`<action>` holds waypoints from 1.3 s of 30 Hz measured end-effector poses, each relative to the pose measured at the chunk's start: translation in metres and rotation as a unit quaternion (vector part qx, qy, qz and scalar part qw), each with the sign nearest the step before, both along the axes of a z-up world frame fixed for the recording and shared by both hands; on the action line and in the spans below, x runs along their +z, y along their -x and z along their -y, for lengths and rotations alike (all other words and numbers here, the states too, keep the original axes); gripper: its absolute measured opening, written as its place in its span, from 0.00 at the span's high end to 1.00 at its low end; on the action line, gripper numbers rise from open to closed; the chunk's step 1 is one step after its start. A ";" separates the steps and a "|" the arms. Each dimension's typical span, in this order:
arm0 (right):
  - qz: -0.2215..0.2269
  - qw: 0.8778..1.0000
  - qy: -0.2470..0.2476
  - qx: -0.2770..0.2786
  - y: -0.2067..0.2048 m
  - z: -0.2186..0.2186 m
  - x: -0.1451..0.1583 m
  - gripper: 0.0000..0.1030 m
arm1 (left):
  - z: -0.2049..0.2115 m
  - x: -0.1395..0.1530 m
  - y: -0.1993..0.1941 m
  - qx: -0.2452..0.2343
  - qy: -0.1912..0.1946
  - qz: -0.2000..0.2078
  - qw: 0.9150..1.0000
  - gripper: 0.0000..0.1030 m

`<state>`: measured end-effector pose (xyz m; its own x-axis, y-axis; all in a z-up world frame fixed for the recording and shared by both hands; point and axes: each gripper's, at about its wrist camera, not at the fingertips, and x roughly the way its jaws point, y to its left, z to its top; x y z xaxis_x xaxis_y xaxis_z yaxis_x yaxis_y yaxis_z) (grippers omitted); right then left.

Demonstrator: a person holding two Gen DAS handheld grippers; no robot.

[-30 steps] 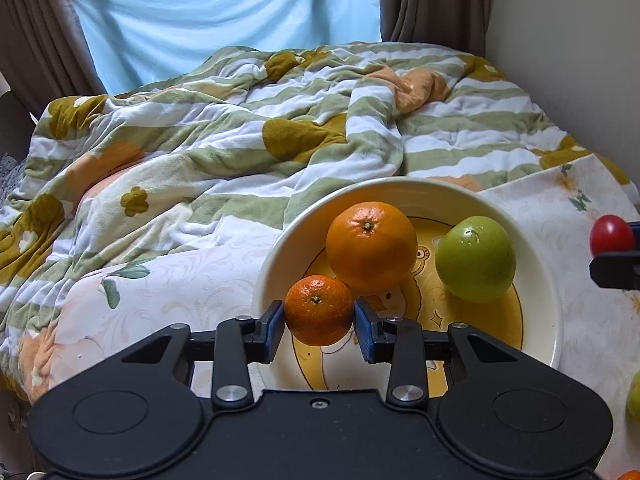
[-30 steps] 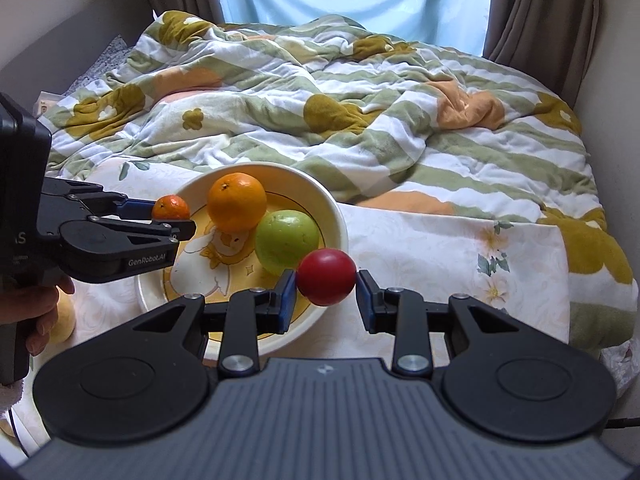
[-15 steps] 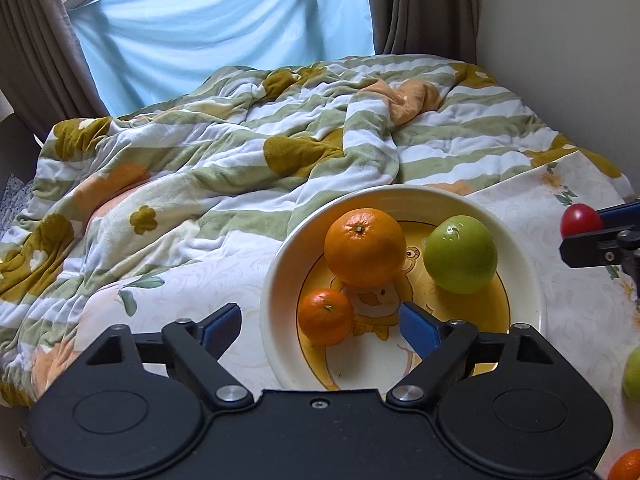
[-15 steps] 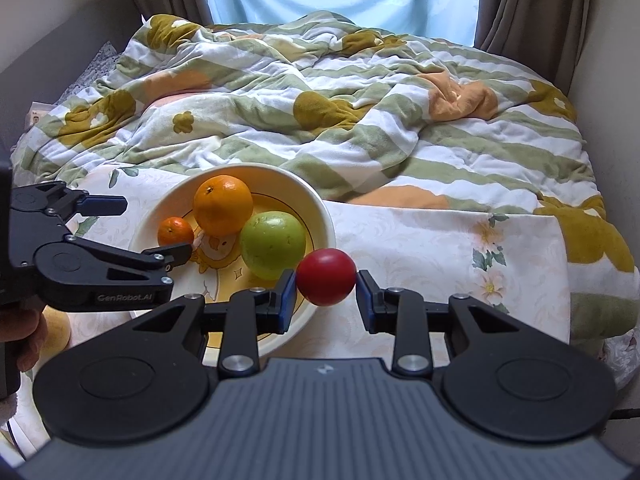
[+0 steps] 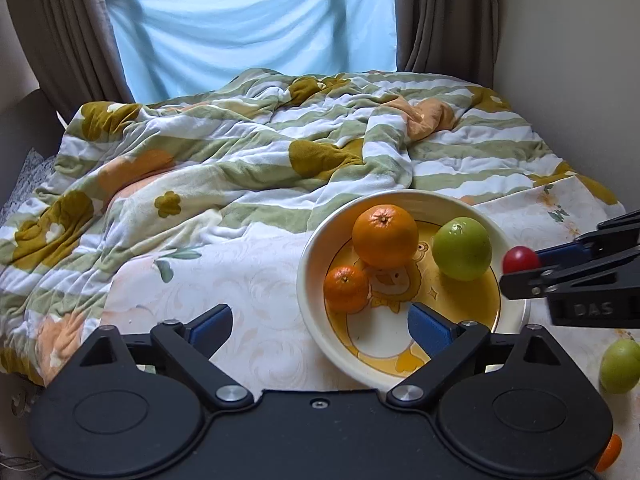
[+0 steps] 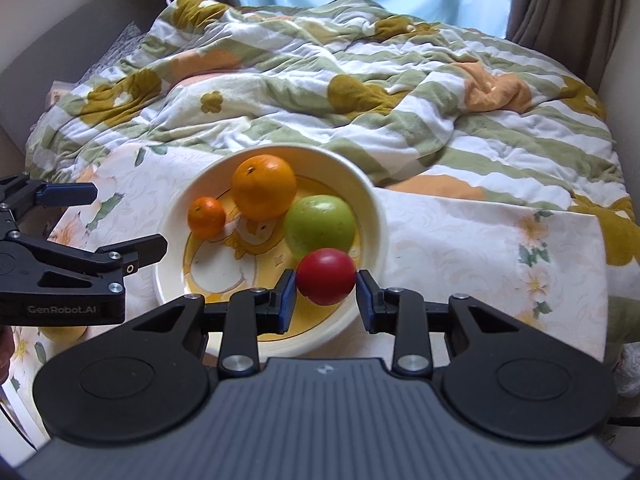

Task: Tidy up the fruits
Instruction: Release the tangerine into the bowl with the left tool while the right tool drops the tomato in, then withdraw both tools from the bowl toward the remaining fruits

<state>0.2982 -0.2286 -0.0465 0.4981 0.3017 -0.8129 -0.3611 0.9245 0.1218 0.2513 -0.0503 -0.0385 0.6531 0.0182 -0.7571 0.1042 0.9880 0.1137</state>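
My left hand-held gripper (image 5: 320,326) has just been opening, nothing between its jaws; the mandarin (image 5: 346,289) sits ahead in the bowl (image 5: 316,332). My right hand-held gripper (image 6: 326,294) clamps the red fruit (image 6: 326,276) above the bowl's near edge; released here, it may roll off the rim.

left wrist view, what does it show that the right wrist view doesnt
Only the left wrist view: a second green apple and an orange fruit lying outside the bowl.
Only the right wrist view: a yellow fruit under the left gripper.
Both: the bowl with orange, mandarin and green apple, and the right gripper shut on a red fruit.
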 end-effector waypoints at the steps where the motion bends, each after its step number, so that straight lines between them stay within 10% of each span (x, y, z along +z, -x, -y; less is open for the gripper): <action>1: -0.002 1.000 0.001 0.004 0.000 -0.004 -0.002 0.54 | -0.002 0.000 0.003 0.003 0.000 0.000 1.000 0.05; 15: -0.012 0.999 0.027 0.041 -0.003 -0.033 -0.031 0.53 | -0.021 0.004 0.036 0.018 0.014 0.002 1.000 0.05; 22: 0.032 0.998 0.025 0.049 0.011 -0.032 -0.013 0.00 | -0.025 0.011 0.049 0.039 0.026 0.014 0.999 0.05; 39: 0.073 0.997 0.027 0.016 0.067 -0.004 0.039 0.00 | -0.011 0.045 0.103 0.027 0.014 0.043 0.999 0.05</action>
